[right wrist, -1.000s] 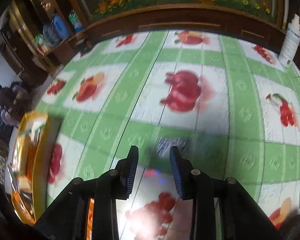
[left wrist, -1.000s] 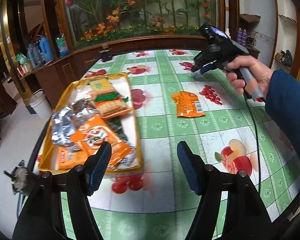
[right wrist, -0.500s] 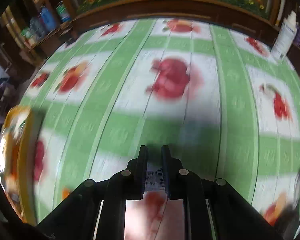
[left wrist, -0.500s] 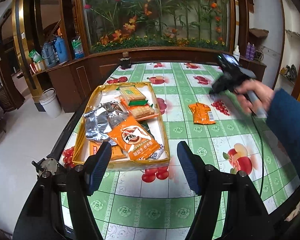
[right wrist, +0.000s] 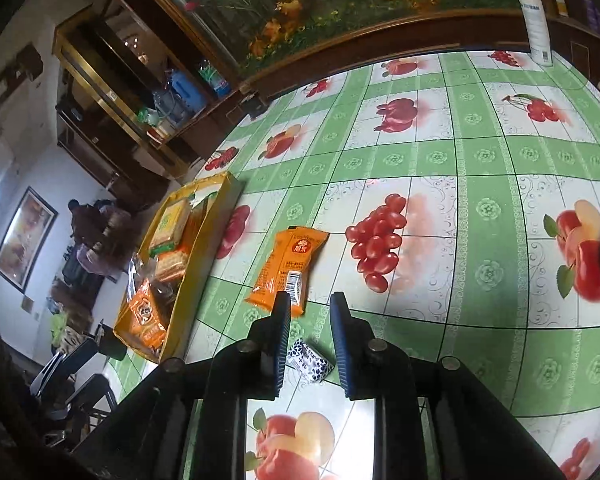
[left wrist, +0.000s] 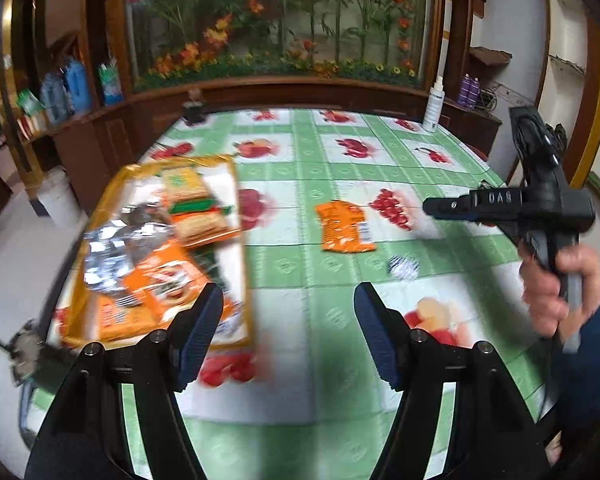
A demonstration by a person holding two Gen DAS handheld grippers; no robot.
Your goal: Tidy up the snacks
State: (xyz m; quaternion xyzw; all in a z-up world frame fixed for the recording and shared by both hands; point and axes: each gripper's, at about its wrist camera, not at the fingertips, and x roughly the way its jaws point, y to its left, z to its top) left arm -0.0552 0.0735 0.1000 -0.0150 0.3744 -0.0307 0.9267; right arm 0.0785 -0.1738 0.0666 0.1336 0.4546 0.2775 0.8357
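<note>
Fruit-print tablecloth [right wrist: 480, 160] — orange packet [right wrist: 290, 268], small wrapped candy [right wrist: 309, 360], snack tray [right wrist: 204, 236]

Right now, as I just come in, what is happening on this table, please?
A person holds a tool in each hand and is sorting snacks on a table with a fruit-print cloth. Several packets already lie in the golden tray. An orange packet and a small wrapped sweet lie loose on the cloth. The right tool hangs over the sweet, jaws opening, nothing pinched. The left tool is open and empty near the tray.
</note>
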